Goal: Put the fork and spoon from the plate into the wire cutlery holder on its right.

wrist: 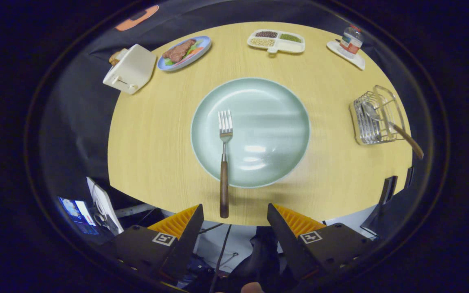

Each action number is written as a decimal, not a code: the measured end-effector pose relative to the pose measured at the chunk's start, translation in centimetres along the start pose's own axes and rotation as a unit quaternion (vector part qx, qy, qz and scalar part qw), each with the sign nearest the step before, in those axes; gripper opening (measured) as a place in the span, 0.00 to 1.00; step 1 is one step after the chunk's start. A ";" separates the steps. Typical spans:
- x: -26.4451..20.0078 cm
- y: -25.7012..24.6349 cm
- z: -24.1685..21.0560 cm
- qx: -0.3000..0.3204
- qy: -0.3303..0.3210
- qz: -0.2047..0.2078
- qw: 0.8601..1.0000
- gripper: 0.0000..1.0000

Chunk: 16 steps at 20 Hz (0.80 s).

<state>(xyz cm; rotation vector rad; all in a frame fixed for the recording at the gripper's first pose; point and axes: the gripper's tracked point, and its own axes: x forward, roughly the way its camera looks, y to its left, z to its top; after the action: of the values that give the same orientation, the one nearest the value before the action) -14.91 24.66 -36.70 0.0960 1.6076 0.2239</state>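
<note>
Fork [224,162] lies handle-first just ahead of my hand-held gripper [234,217], fingers spread and empty, spoon [385,122] already in holder [375,118] off right.

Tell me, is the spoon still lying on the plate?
No, the spoon sits in the wire cutlery holder; the plate carries the fork.

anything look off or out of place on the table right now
Nothing spilled or damaged. The fork lies half off the plate, its handle past the rim toward the open gripper. The spoon already lies in the wire holder, handle sticking out.
</note>
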 end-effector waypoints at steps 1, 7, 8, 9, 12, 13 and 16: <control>0.8 0.3 -0.2 0.003 0.005 -0.002 1.000 0.94; 4.6 0.0 -0.1 0.025 0.020 -0.029 0.999 0.88; 4.8 0.0 -0.1 0.029 0.022 -0.028 0.999 0.81; 5.0 0.0 -0.2 0.028 0.026 -0.028 0.999 0.76; 4.9 0.6 -0.4 0.024 0.032 -0.024 0.999 0.61; 5.1 0.6 -0.6 0.019 0.034 -0.022 0.999 0.56; 4.4 0.5 0.1 0.016 0.029 -0.033 0.999 0.25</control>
<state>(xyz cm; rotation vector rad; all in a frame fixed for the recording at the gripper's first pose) -15.04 25.99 -40.92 0.0614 1.6705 0.1515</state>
